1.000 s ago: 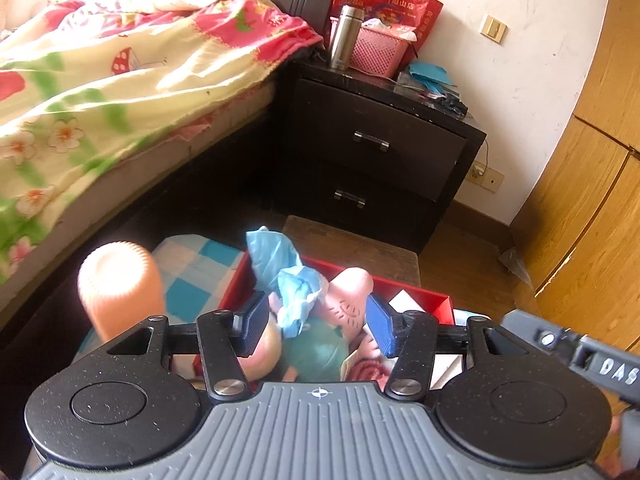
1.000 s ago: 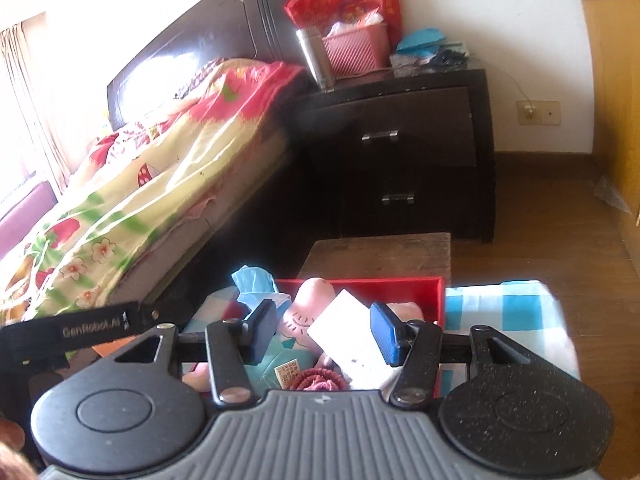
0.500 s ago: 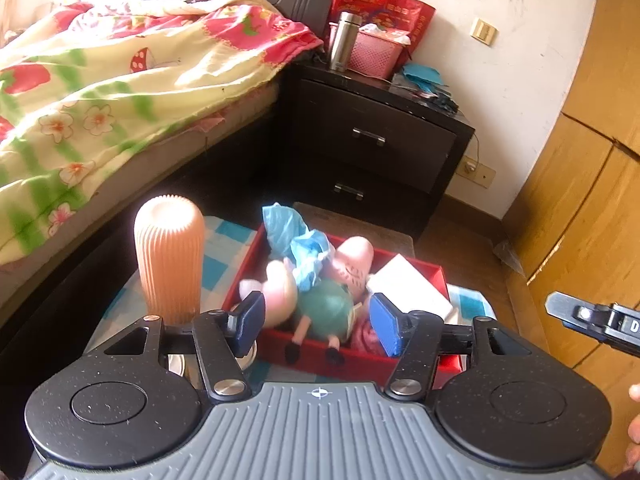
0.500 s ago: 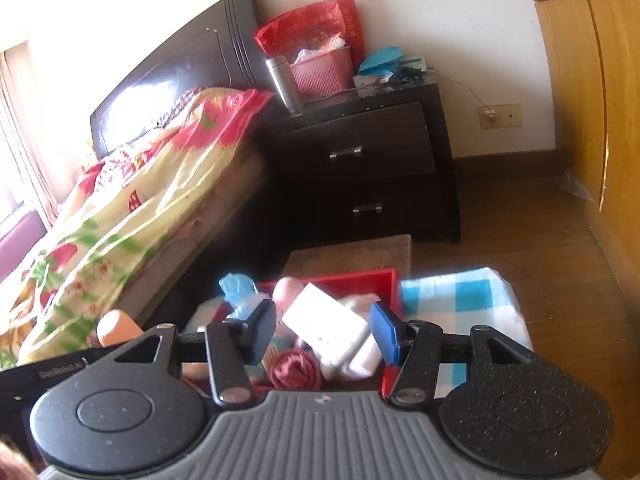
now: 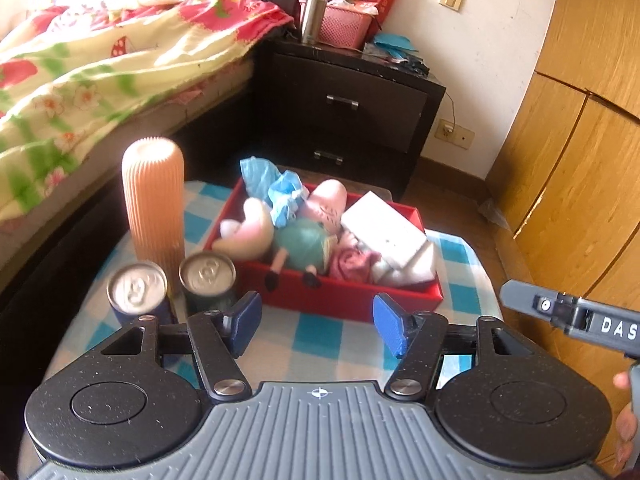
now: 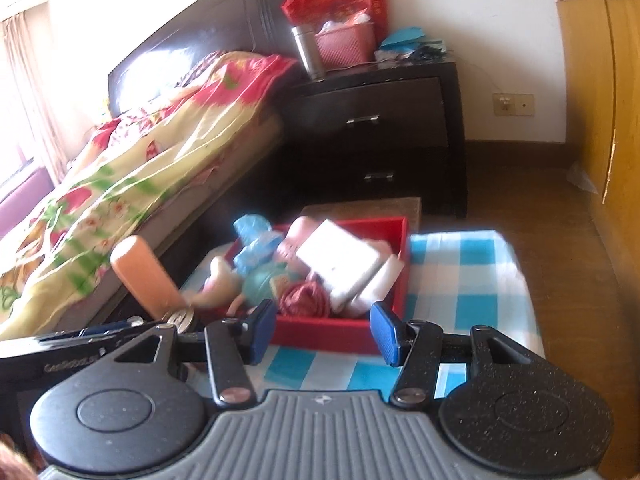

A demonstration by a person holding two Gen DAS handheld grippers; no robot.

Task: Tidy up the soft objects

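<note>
Access around the red box (image 5: 352,296)

Lower centre: bare checked cloth (image 5: 332,336) before the box. Left of frame: two cans (image 5: 172,284) and ribbed orange cylinder (image 5: 154,204) block. Box interior crowded; right cloth strip free.

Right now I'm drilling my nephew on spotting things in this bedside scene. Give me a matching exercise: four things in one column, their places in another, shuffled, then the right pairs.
Things:
1. Pig doll
2. Orange ribbed tube
3. Metal flask
4. Two cans

Places:
A. On the dark nightstand, beside the pink basket
B. Inside the red box
C. On the checked cloth, in front of the tube
D. Upright on the cloth, left of the box

Pairs: 1-B, 2-D, 3-A, 4-C
</note>
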